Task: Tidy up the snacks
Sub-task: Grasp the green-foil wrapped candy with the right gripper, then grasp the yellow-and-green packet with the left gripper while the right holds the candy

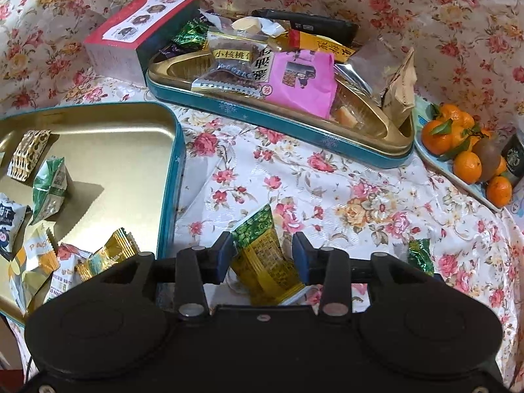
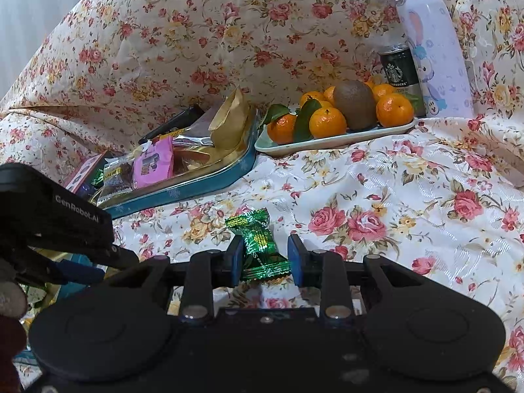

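Note:
My left gripper point(image 1: 263, 245) is open around a green-and-yellow snack packet point(image 1: 265, 258) that lies on the floral cloth; the pads stand apart from its sides. To its left is a gold-lined teal tin point(image 1: 170, 163) holding several small packets. A second teal tin point(image 1: 278, 111) behind is piled with snacks, among them a pink packet point(image 1: 301, 78). My right gripper point(image 2: 266, 252) is open around a shiny green candy point(image 2: 260, 245) on the cloth; the same candy shows at the right in the left wrist view point(image 1: 421, 257).
A plate of mandarins and a kiwi point(image 2: 330, 140) stands at the back right, with a Starbucks can point(image 2: 399, 72) and a lilac bottle point(image 2: 432, 49) behind it. A red-edged box point(image 1: 137, 29) lies beside the piled tin. The left gripper's body point(image 2: 59, 216) shows at left.

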{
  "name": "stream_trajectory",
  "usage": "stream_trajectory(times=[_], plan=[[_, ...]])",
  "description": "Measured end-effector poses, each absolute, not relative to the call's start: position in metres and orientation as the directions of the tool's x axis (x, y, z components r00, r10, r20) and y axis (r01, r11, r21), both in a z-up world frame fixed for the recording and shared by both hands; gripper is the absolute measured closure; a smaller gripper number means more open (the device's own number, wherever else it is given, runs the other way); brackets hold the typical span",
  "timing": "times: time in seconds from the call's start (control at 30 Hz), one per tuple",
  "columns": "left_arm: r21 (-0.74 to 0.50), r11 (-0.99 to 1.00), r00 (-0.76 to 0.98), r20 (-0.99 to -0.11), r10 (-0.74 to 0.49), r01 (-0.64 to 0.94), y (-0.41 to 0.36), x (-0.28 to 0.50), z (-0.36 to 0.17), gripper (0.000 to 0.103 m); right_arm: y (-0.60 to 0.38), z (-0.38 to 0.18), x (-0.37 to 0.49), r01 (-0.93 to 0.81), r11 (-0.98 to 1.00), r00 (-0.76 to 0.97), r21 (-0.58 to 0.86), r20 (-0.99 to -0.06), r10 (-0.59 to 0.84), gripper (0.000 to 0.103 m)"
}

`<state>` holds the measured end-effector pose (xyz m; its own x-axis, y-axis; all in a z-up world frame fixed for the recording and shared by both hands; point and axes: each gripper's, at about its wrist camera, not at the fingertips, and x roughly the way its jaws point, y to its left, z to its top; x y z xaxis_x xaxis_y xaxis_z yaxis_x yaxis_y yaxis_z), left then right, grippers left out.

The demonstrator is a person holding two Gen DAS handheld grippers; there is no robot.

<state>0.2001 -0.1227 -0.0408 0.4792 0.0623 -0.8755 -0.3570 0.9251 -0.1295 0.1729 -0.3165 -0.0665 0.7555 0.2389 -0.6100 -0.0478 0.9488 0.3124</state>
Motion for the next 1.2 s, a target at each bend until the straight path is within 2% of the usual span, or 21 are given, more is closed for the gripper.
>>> stream_trajectory(times=[0.27, 0.63, 0.9, 1.0, 1.07, 1.2], plan=[[-0.173, 0.925, 0.478, -0.878, 0.011, -0.339, -0.117, 0.194, -0.038, 0.055, -0.317, -0.067, 0.172, -0.043, 0.947, 0.756, 0.320, -0.609, 0.240, 0.073], [-0.094, 0.969, 0.454, -0.891, 0.021, -0.228, -0.140, 0.188, -0.046, 0.046, -0.317, -0.067, 0.172, -0.042, 0.945, 0.756, 0.323, -0.609, 0.242, 0.073], [-0.105, 0.980, 0.463, -0.886, -0.014, -0.171, -0.144, 0.174, -0.051, 0.042, -0.317, -0.066, 0.172, -0.039, 0.943, 0.756, 0.330, -0.607, 0.244, 0.073], [-0.104, 0.981, 0.476, -0.880, -0.013, -0.165, -0.142, 0.170, -0.051, 0.049, -0.317, -0.066, 0.172, -0.039, 0.943, 0.756, 0.329, -0.608, 0.244, 0.073], [-0.092, 0.984, 0.480, -0.877, -0.007, -0.153, -0.141, 0.169, -0.051, 0.057, -0.317, -0.066, 0.172, -0.039, 0.943, 0.756, 0.331, -0.608, 0.244, 0.073], [-0.094, 0.987, 0.481, -0.876, -0.019, -0.132, -0.139, 0.168, -0.051, 0.062, -0.317, -0.066, 0.172, -0.039, 0.943, 0.755, 0.331, -0.608, 0.245, 0.073]])
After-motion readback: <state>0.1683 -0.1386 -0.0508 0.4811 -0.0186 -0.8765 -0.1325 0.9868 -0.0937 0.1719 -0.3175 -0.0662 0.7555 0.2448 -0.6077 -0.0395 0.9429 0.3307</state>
